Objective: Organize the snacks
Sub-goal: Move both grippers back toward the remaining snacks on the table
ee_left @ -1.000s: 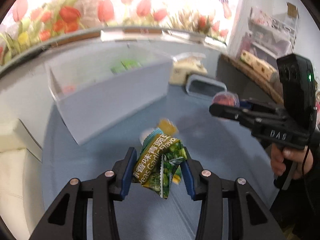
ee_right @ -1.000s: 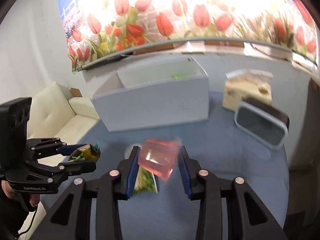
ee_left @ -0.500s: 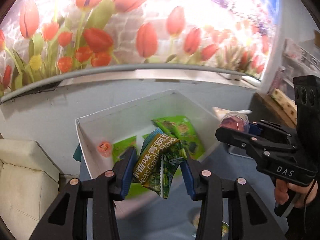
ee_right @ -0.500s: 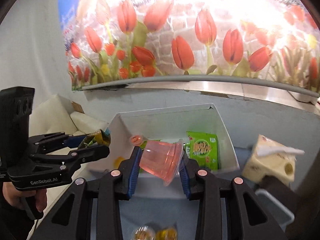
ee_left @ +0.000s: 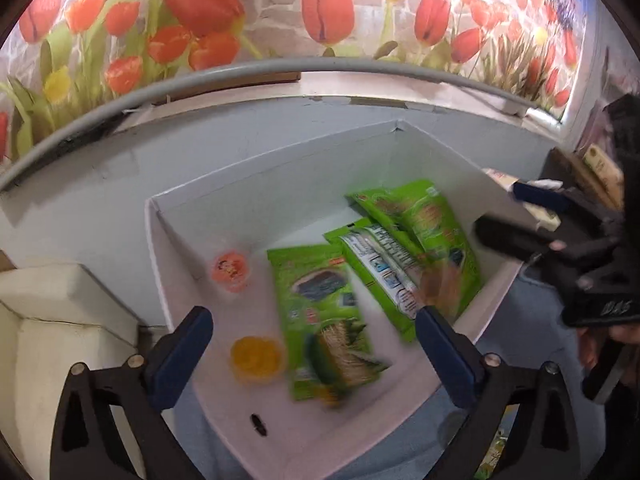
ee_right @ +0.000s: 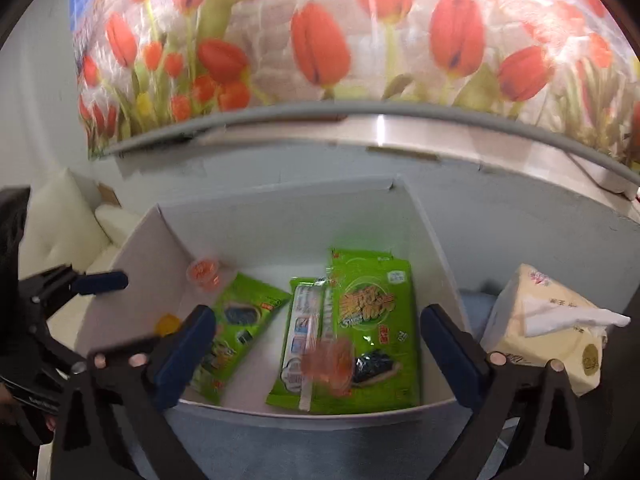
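A white open box (ee_left: 436,142) (ee_right: 432,232) holds several green snack packets (ee_left: 404,248) (ee_right: 370,308), a pink jelly cup (ee_left: 231,271) (ee_right: 203,274) and a yellow jelly cup (ee_left: 256,357) (ee_right: 168,324). My left gripper (ee_left: 314,344) is open and empty above the box; a blurred green pea packet (ee_left: 340,362) lies or falls below it. My right gripper (ee_right: 318,346) is open and empty above the box; a blurred pink jelly cup (ee_right: 330,364) is below it over the packets. The right gripper also shows at the right of the left wrist view (ee_left: 560,232).
A tissue pack (ee_right: 548,328) stands right of the box on the blue table (ee_right: 280,448). A white sofa (ee_left: 48,320) is on the left. The tulip wall and a grey ledge (ee_right: 360,116) run behind the box.
Both grippers moved over the box and opened. The green pea packet left my left gripper and the pink jelly cup left my right gripper; both are now down in the box.
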The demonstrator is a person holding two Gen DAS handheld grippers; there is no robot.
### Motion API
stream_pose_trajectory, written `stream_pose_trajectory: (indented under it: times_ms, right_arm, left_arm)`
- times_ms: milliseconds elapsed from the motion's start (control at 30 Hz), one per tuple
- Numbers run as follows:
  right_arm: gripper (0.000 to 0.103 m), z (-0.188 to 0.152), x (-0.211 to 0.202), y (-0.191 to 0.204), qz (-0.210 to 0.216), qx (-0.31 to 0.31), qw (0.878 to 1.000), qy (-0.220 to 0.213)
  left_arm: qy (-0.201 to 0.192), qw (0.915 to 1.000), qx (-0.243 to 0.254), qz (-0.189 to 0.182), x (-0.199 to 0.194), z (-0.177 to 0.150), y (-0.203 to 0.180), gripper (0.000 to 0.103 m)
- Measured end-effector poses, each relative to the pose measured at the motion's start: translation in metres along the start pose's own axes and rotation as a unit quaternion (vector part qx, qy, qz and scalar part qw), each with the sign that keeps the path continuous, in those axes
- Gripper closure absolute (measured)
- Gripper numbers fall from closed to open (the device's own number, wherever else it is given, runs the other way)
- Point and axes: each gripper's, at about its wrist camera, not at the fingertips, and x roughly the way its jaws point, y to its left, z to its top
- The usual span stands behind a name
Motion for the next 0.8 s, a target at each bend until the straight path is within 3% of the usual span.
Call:
stream_pose_trajectory:
  times_ms: [100, 300, 467, 633, 800]
  right_arm:
    - [0.0, 0.002, -0.008, -0.005, -0.019, -0.003, 1.0, -0.01]
    - [0.0, 0.0, -0.044, -0.016, -0.013, 0.014, 0.999, -0.042]
    - [0.0, -0.015, -0.067, -0.013, -0.016, 0.007, 0.999, -0.043]
    - [0.0, -0.051, -0.089, -0.009, -0.006, 0.02, 0.999, -0.032]
    - [0.0, -0.099, -0.091, -0.003, 0.014, 0.033, 0.999, -0.003]
  left_arm:
    - [0.003, 0.9999, -0.012, -0.01, -0.004, 0.002, 0.0, 0.0]
    - [-0.01, 0.9999, -0.012, -0.004, -0.021, 0.008, -0.008, 0.0]
    - [-0.032, 0.9995, -0.004, 0.003, -0.05, 0.005, -0.016, 0.0]
    - [-0.053, 0.9982, 0.015, 0.022, -0.085, -0.018, -0.028, 0.0]
    - [-0.063, 0.9977, 0.019, 0.015, -0.116, -0.067, -0.039, 0.0]
